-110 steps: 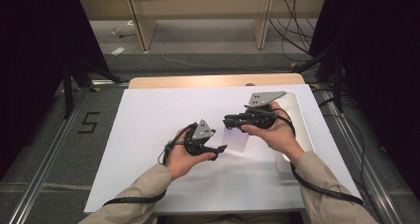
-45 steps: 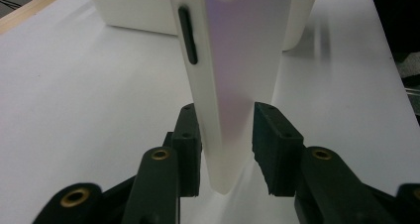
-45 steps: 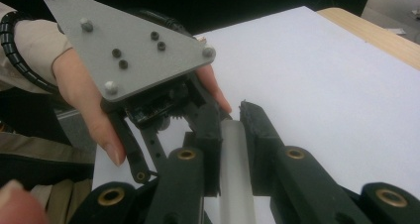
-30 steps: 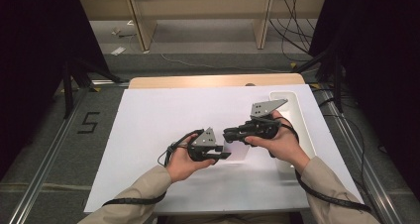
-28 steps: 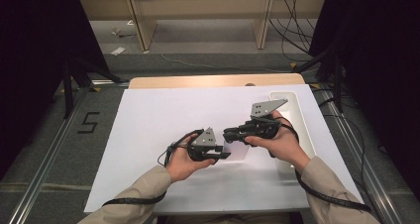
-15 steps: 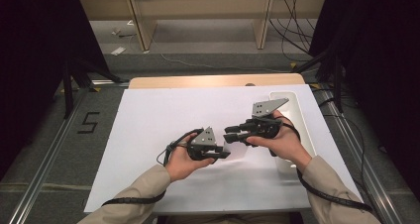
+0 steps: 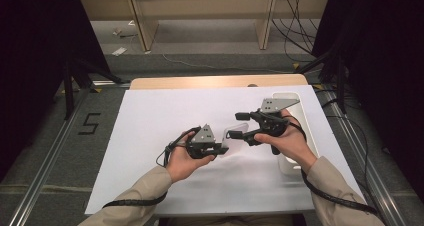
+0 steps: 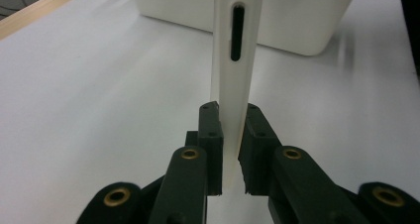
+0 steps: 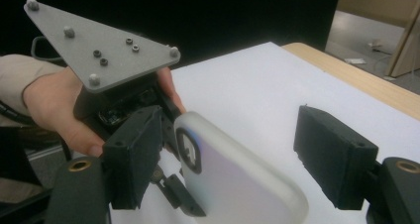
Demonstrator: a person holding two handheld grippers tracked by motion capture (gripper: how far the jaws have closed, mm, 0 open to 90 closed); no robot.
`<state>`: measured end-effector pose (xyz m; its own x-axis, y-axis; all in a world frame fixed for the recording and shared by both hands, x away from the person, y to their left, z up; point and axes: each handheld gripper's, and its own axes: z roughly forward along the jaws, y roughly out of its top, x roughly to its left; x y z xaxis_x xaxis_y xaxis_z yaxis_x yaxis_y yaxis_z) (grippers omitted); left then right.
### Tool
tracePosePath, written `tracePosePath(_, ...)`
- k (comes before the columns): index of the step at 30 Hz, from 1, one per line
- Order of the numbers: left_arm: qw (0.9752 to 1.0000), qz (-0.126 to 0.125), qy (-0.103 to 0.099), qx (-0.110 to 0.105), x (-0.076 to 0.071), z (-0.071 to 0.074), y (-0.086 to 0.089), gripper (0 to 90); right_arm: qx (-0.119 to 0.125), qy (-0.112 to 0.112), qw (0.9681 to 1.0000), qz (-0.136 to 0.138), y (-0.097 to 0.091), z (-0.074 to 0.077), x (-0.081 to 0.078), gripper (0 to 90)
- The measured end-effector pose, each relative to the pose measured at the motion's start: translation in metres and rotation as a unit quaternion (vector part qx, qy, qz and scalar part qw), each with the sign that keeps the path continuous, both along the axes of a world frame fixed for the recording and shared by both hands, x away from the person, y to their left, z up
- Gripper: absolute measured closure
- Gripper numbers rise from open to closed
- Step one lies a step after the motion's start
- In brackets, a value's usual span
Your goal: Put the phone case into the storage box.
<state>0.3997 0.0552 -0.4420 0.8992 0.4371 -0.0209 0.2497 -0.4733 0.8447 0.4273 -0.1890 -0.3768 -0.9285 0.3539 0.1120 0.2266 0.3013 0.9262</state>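
A thin, milky-white phone case (image 7: 240, 128) hangs above the white table between my two hands. My left gripper (image 7: 221, 149) is shut on one end of it; in the left gripper view both pads (image 8: 212, 130) press the case's narrow edge (image 8: 236, 75), slot facing the camera. My right gripper (image 7: 239, 125) faces it from the right, and its jaws have just been opening. In the right gripper view they (image 9: 230, 130) stand wide apart with the case's camera-cutout end (image 9: 237, 184) between them, touching neither pad. The left gripper's grey plate (image 9: 104, 50) and hand show behind.
A white rectangular bin (image 7: 295, 103) stands at the table's right side, close behind the right hand; it also shows ahead of the left gripper (image 8: 297, 26). A white sheet (image 7: 150, 116) covers the table, with a wooden edge (image 7: 215, 81) at the far side.
The right gripper's jaws have spread apart and let go of the case. The left gripper keeps its grip. Both hands stay in place.
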Motion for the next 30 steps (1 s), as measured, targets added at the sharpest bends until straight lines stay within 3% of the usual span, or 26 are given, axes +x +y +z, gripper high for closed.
tracePosePath(10, 0.9981, 0.061, 0.004, -0.009, 0.004, 0.001, 0.007, 80.7, 0.035, -0.005, 0.9973, -0.065, -0.008, -0.002, 0.003, 18.9)
tracePosePath(18, 0.9947, 0.1, 0.005, -0.024, 0.007, 0.002, 0.012, 80.6, 0.027, -0.014, 0.9944, -0.101, -0.006, -0.007, 0.001, 13.9)
tracePosePath(23, 0.9925, 0.119, 0.004, -0.03, 0.008, 0.003, 0.014, 80.6, 0.029, -0.013, 0.9929, -0.114, -0.002, -0.012, -0.001, 5.0)
tracePosePath(30, 0.991, 0.128, 0.008, -0.036, 0.009, 0.004, 0.012, 80.6, 0.025, -0.018, 0.9917, -0.125, 0.005, -0.017, -0.004, 2.5)
